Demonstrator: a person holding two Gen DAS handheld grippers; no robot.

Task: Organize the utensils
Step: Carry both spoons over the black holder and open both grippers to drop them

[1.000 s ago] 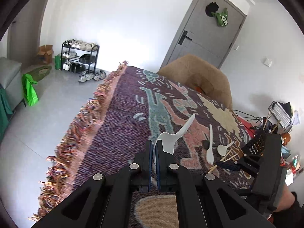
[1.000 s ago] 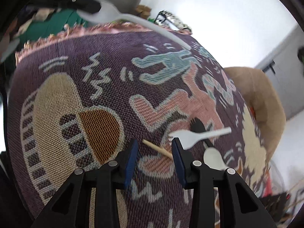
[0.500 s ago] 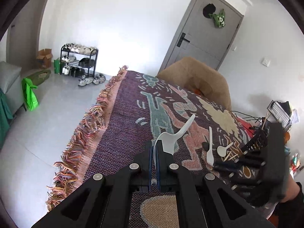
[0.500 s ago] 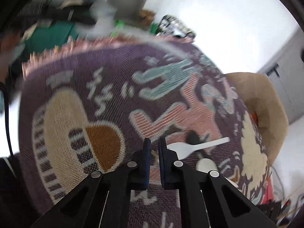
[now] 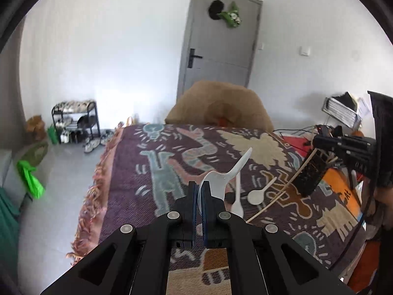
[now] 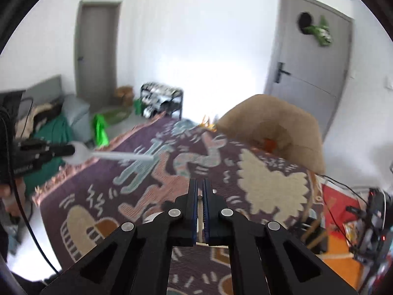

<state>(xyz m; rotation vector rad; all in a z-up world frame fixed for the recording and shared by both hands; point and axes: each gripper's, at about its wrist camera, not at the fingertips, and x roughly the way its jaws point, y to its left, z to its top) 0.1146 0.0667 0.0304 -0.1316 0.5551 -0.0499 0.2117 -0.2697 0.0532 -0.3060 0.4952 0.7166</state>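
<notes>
Left gripper (image 5: 201,191) pinching white spoon (image 5: 222,178), right gripper (image 6: 200,191) clamped on wooden stick (image 5: 282,191)

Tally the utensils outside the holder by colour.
White: 3 (big spoon in left gripper; long utensil and small spoon on cloth)
Wooden: 1 (stick in right gripper)
Black: 1 (dark utensil, mostly hidden)
Total: 5

On blanket (image 5: 152,152): small spoon (image 5: 255,196) right of fork (image 5: 237,204)
Behind blanket: chair (image 5: 221,108)
Far left: shoe rack (image 5: 73,120)
</notes>
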